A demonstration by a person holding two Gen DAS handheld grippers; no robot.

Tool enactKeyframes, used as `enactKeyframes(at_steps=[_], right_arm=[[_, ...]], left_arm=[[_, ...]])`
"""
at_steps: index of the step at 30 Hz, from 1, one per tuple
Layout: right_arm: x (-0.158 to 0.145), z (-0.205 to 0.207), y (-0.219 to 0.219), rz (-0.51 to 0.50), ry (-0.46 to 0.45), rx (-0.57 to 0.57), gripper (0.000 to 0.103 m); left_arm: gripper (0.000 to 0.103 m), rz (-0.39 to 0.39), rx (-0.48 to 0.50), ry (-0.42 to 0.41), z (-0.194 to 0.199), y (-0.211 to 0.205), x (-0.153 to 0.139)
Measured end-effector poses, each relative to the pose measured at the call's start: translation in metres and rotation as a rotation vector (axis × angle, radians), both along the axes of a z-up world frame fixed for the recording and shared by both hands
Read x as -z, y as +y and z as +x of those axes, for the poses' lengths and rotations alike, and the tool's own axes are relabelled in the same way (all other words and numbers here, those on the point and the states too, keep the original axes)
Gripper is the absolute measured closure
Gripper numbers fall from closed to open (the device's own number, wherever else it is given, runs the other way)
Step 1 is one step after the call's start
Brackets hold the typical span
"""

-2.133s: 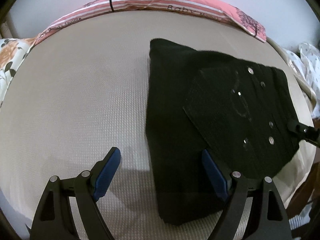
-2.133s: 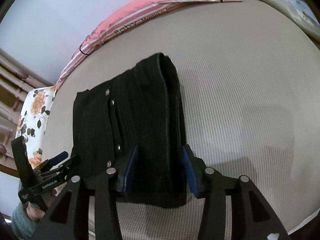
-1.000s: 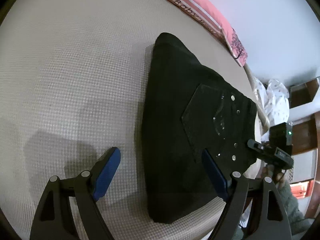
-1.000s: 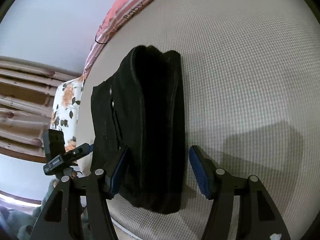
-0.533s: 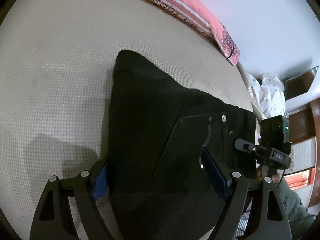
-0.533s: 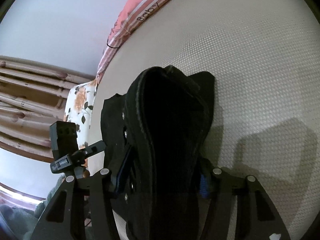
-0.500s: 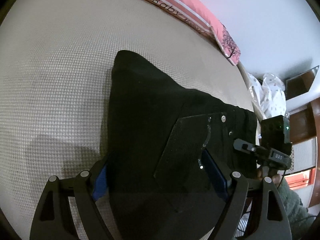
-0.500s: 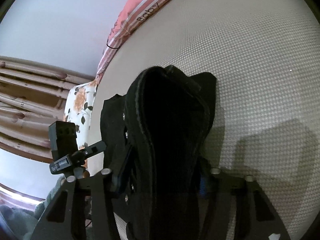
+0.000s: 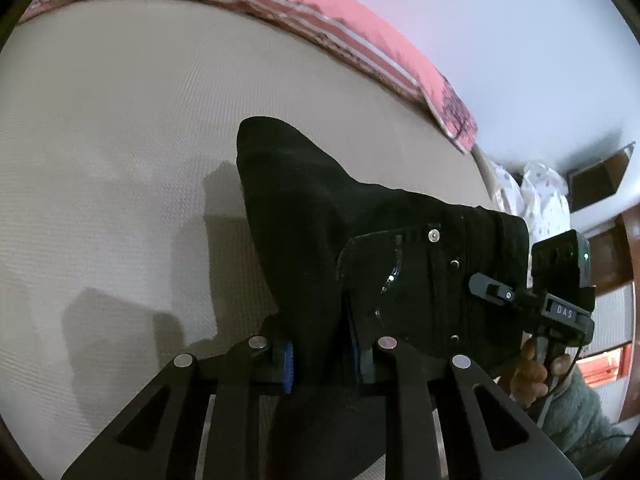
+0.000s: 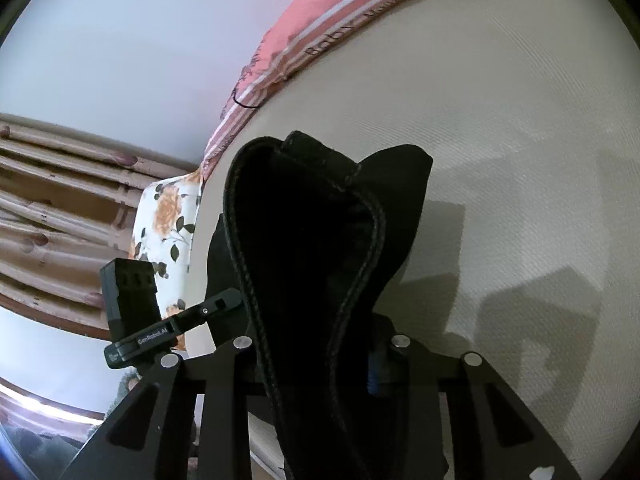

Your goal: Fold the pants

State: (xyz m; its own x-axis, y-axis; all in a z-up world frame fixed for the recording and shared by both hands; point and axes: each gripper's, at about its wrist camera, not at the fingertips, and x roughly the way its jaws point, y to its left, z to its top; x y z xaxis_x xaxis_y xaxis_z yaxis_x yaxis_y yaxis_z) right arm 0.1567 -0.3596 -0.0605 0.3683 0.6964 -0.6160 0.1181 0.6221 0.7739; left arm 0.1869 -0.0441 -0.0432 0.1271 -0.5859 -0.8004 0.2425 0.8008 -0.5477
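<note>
The folded black pants (image 9: 320,216) hang lifted off the cream mattress (image 9: 112,128), with a studded back pocket on the right. My left gripper (image 9: 324,354) is shut on the near left edge of the bundle. In the right wrist view the pants (image 10: 304,240) show their thick folded edge, and my right gripper (image 10: 316,360) is shut on the near right edge. The right gripper's body (image 9: 560,292) appears at the right of the left wrist view; the left gripper's body (image 10: 136,312) appears at the left of the right wrist view.
A pink striped pillow (image 9: 320,12) lies along the far edge of the mattress. A floral pillow (image 10: 168,220) and curtains (image 10: 52,184) are at the left. White dotted cloth (image 9: 540,192) and wooden furniture (image 9: 616,252) are off the bed's right side.
Both grippers closed on the near edge of the folded pants. The bundle has risen off the mattress and now hangs between them.
</note>
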Motion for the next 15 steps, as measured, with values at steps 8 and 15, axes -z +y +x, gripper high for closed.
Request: enactKeyframes(at_steps=[8, 15], right_arm=[[0.0, 0.08, 0.038, -0.004, -0.022, -0.054, 0.074], [0.003, 0.139, 0.056, -0.023, -0.03, -0.08, 0.074]], left_arm=[[0.083, 0.091, -0.072, -0.07, 0.056, 0.026, -0.02], [0.083, 0.139, -0.107, -0.111, 0.107, 0.042, -0.024]])
